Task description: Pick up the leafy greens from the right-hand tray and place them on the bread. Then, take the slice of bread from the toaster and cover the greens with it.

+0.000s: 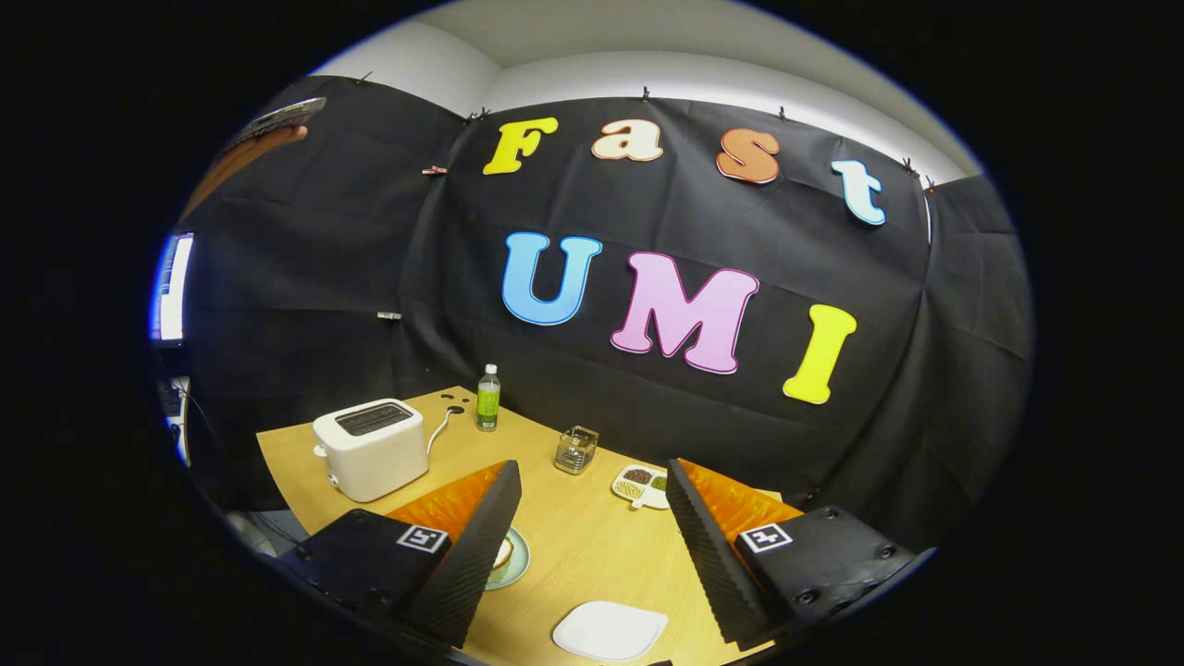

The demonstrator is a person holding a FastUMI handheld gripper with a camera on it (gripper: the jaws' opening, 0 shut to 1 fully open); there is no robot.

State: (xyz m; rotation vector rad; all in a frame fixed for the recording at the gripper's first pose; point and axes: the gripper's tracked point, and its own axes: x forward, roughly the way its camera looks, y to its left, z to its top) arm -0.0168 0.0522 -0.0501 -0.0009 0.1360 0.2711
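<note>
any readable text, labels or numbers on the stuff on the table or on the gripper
None can be read as words or numbers.
Bottle: green label, print too small to read.
Toaster: no readable marking.
Gripper, fingers open and holding nothing: a square black-and-white marker on one side and another marker on the other, patterns rather than text.
Divided dish, glass holder, white tray: no text visible.

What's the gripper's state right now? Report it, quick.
Gripper: open, holding nothing, fingers spread wide above the wooden table.
</note>
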